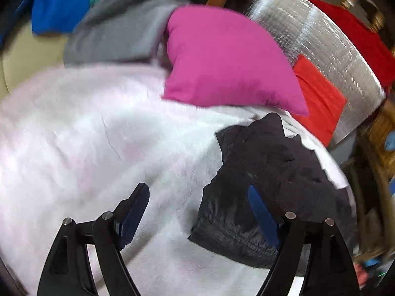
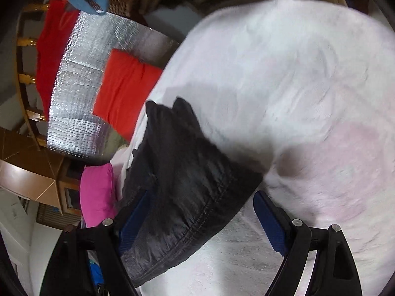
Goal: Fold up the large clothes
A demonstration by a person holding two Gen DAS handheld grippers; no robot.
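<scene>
A black quilted garment [image 1: 266, 187] lies bunched on a white fluffy blanket [image 1: 98, 133]. My left gripper [image 1: 197, 194] is open just above the blanket; its right finger is over the garment's left edge and its left finger is over bare blanket. In the right wrist view the same garment [image 2: 182, 187] lies between the fingers of my right gripper [image 2: 200, 202], which is open. Its left finger sits at the garment's left side, partly hidden by the cloth. Both views are motion-blurred.
A magenta cushion [image 1: 227, 59] rests on the blanket behind the garment, also in the right wrist view [image 2: 97, 194]. A red cushion [image 1: 318, 101], a silver foil-covered surface [image 1: 328, 44], grey [image 1: 118, 29] and blue [image 1: 59, 7] clothes and wooden furniture [image 2: 27, 79] surround the blanket.
</scene>
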